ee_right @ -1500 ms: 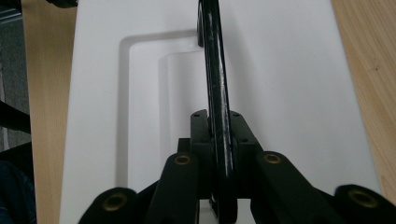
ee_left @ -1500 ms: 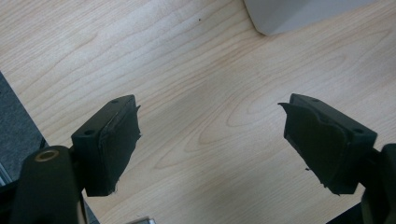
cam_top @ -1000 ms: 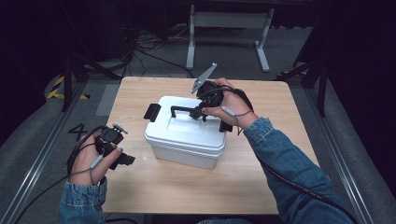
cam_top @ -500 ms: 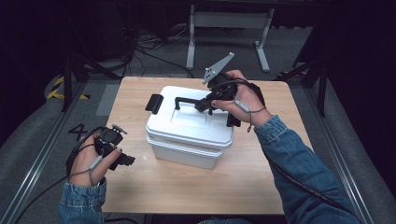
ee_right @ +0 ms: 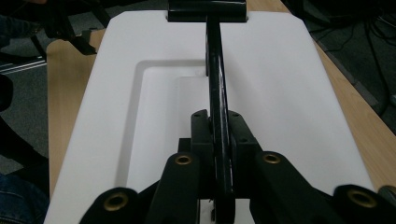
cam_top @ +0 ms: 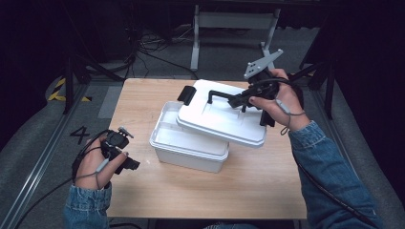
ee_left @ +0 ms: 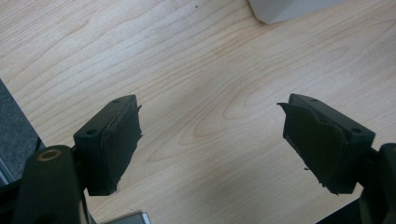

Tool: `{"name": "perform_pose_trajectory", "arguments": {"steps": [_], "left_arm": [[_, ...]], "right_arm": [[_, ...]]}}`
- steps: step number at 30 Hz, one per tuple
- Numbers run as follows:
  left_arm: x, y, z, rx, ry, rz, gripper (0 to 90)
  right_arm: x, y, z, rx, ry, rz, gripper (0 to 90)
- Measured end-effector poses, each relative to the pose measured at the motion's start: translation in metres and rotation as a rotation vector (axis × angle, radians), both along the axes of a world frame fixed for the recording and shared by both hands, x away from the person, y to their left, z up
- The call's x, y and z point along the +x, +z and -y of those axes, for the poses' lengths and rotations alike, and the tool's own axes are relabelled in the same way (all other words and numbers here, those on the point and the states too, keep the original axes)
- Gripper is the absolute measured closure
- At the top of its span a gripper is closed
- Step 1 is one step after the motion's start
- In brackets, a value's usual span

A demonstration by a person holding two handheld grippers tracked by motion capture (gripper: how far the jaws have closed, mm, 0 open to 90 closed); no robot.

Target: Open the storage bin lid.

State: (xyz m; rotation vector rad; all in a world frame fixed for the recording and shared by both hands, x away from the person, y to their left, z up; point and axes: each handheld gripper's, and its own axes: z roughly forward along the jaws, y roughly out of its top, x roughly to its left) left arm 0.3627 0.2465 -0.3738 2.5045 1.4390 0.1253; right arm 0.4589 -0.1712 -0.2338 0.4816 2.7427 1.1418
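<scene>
Lid [cam_top: 224, 119] lifted off box [cam_top: 188, 148].

A white lid [cam_top: 224, 119] with a black handle [cam_top: 224, 97] hangs tilted at frame centre, offset right above an open white rectangular bin [cam_top: 184, 145] standing on the table's middle.

With my right gripper [cam_top: 239, 101] clamped on its black handle [cam_top: 224, 95], I have lifted the white lid [cam_top: 222, 119] off the white box [cam_top: 184, 143] and swung it toward the tabletop's right edge, uncovering the box's left part.
</scene>
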Motion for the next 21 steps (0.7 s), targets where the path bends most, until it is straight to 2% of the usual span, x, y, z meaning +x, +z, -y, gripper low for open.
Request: {"name": "perform_pose_trajectory", "arguments": {"steps": [2, 5, 13, 21], "left_arm": [[-0.001, 0.0, 0.001, -0.006, 0.013, -0.005, 19.9], [-0.001, 0.0, 0.0, 0.0, -0.001, 0.002, 19.9], [-0.001, -0.001, -0.001, 0.0, 0.005, -0.001, 19.9], [-0.001, -0.002, 0.0, 0.003, -0.004, 0.0, 19.8]], "right_arm": [[0.0, 0.0, 0.012, 0.0, -0.021, 0.0, 84.5], [0.0, -0.001, 0.031, 0.004, -0.056, -0.003, 84.5], [0.001, -0.003, 0.073, 0.019, -0.145, -0.014, 84.5], [0.005, -0.009, 0.107, 0.027, -0.22, -0.017, 84.5]]}}
